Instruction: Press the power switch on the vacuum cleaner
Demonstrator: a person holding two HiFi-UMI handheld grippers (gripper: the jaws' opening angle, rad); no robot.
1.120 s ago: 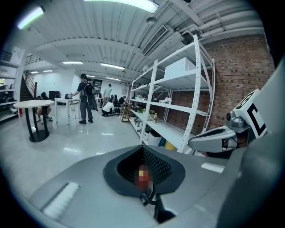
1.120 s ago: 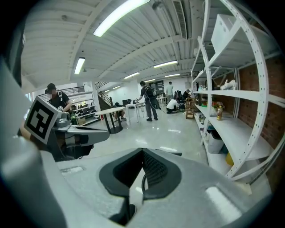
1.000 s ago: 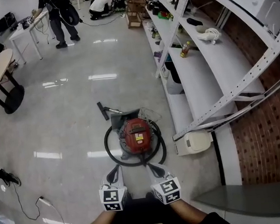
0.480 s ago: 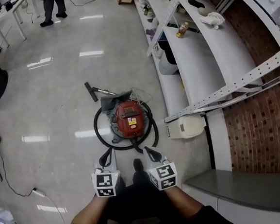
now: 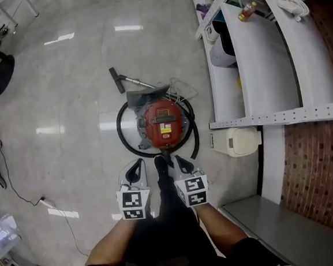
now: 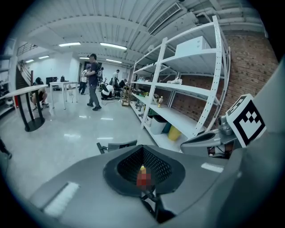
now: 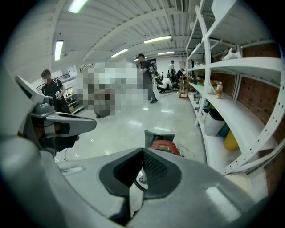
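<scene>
Now that the person has stepped closer, the vacuum [image 5: 164, 124] sits on the floor [image 5: 66, 109] with the left gripper [image 5: 136, 168] and right gripper [image 5: 184, 162] just short of it, both with jaws pressed together and holding nothing, so a press on its top looks nearly within reach.

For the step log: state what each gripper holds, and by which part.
Nothing is held. The left gripper and right gripper have their jaws together on nothing, short of the red vacuum cleaner.
</scene>
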